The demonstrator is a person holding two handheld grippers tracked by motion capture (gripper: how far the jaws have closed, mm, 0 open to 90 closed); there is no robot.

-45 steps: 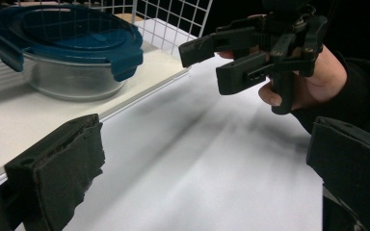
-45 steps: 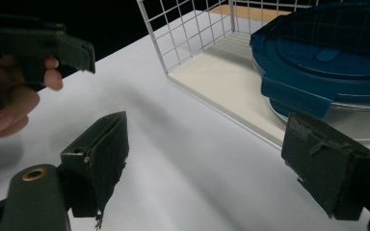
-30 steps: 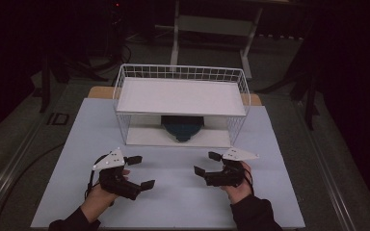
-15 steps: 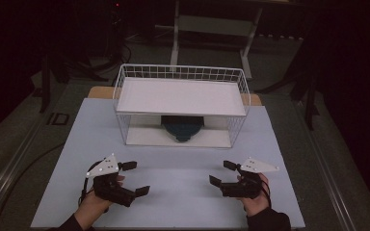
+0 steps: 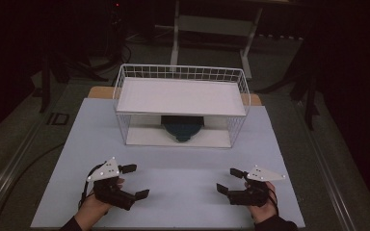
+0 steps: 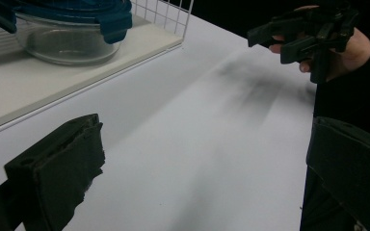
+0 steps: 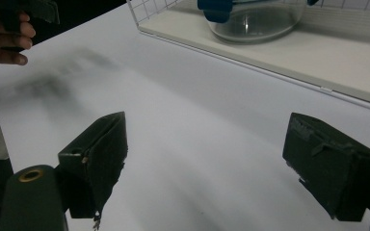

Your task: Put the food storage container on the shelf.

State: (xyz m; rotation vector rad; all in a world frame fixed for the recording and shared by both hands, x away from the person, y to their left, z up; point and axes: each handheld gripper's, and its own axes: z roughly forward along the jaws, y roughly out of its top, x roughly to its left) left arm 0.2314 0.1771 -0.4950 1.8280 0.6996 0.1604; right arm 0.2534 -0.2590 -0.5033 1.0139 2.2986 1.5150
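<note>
A white wire rack [image 5: 180, 106] stands at the back of the table, with a flat white shelf on top. Under that shelf rests a clear glass container with a blue clip lid [image 5: 182, 127] [image 6: 67, 29] [image 7: 253, 17]. My left gripper [image 5: 134, 181] hovers near the front left of the table, jaws wide open and empty. My right gripper [image 5: 228, 180] is at the front right, also open with nothing between its jaws. In the left gripper view the right gripper [image 6: 289, 36] appears across the table.
The pale tabletop [image 5: 183, 168] stretches between the two grippers and the rack. Dark floor and table legs [image 5: 176, 29] lie beyond the far edge. The rack's lower white board [image 6: 24, 82] sits level on the table.
Both hands have drawn back toward the front edge and spread apart, the left going left and the right going right. Both grippers stay open.
</note>
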